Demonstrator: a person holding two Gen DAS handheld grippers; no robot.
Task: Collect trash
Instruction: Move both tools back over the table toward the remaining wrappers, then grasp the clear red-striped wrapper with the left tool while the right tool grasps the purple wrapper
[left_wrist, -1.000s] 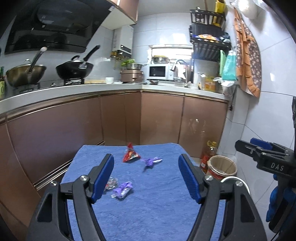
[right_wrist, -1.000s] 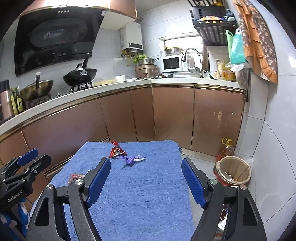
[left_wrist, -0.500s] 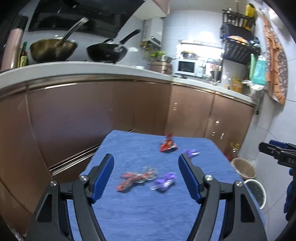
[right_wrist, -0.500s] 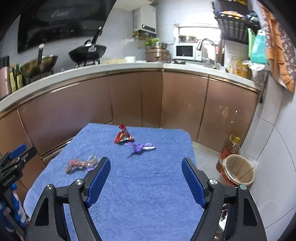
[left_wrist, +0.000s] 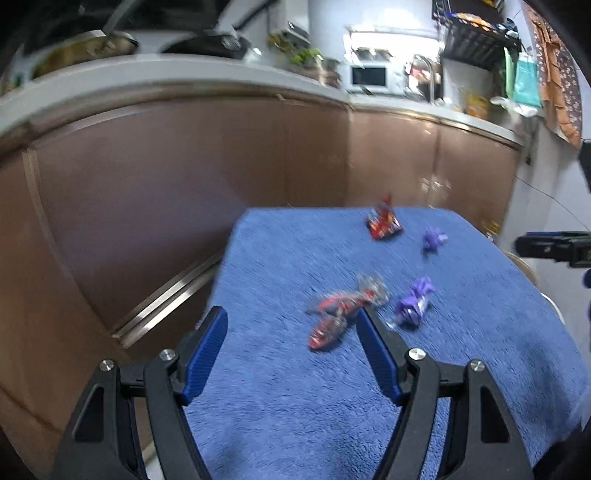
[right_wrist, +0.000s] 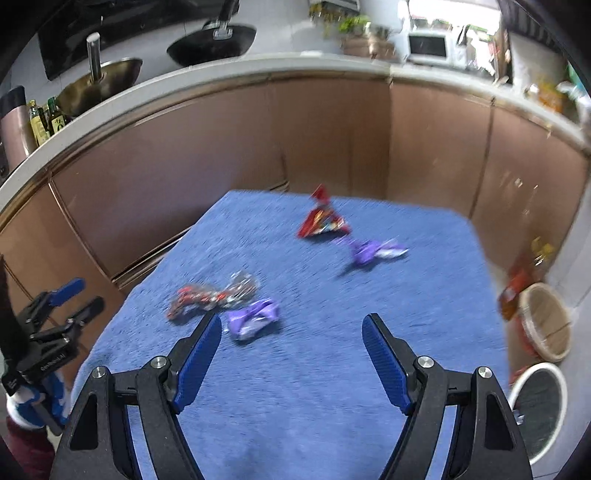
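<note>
Since earlier, swung lower toward the wrappers. Left view: left claw (left_wrist: 291, 325) agape above blue tabletop (left_wrist: 480, 350); red wrapper (left_wrist: 338, 315) at its right finger, lettering blurred. Right view: right claw (right_wrist: 291, 332) agape, purple wrapper (right_wrist: 253, 319) near left finger; writing unreadable.

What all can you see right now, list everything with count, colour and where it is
Wrappers: four. One red, triangular, far end of the cloth; one purple just right of it; one red and silver, near left; one purple beside that.
Cloth: one, blue, covering the table.
Basket: one, tan, on the floor to the right.
Round bin: one, white-rimmed, nearer than the basket.
Woks: two, black and brass-coloured, on the stove.
Microwave: one, white, on the counter.
Cabinets: brown, under the counter.
Left gripper: open, blue pads, empty.
Right gripper: open, blue pads, empty.
</note>
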